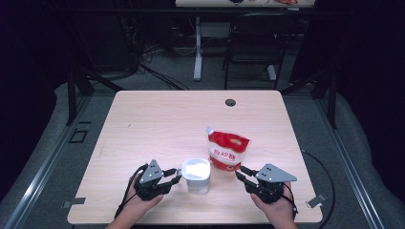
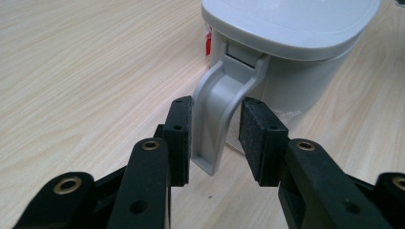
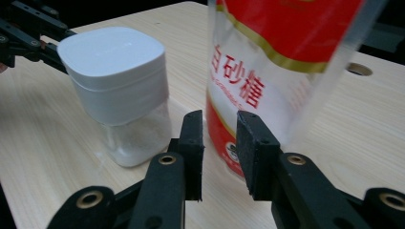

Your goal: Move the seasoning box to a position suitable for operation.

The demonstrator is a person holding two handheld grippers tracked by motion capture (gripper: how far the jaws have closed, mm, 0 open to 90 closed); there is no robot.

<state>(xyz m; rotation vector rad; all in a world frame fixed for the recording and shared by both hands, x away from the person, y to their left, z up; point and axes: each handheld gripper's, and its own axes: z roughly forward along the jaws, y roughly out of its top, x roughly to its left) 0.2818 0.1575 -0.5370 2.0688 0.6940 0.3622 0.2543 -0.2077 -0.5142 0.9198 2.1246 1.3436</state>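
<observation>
We see a white lidded container [image 1: 196, 175] – square-ish rounded lid, clear lower body with white powder at the bottom, grey handle [image 2: 217, 121] hanging from the lid rim – standing near the front edge of the surface [image 1: 157, 124], with a red-and-white sugar pouch [image 1: 227, 150] upright just behind and to its right. Left gripper [image 1: 178, 174] is spread with the handle between its pads, left pad at the handle, right pad apart. Right gripper [image 1: 240, 172] is spread and holds nothing, just in front of the pouch – the far half of the surface is open.
</observation>
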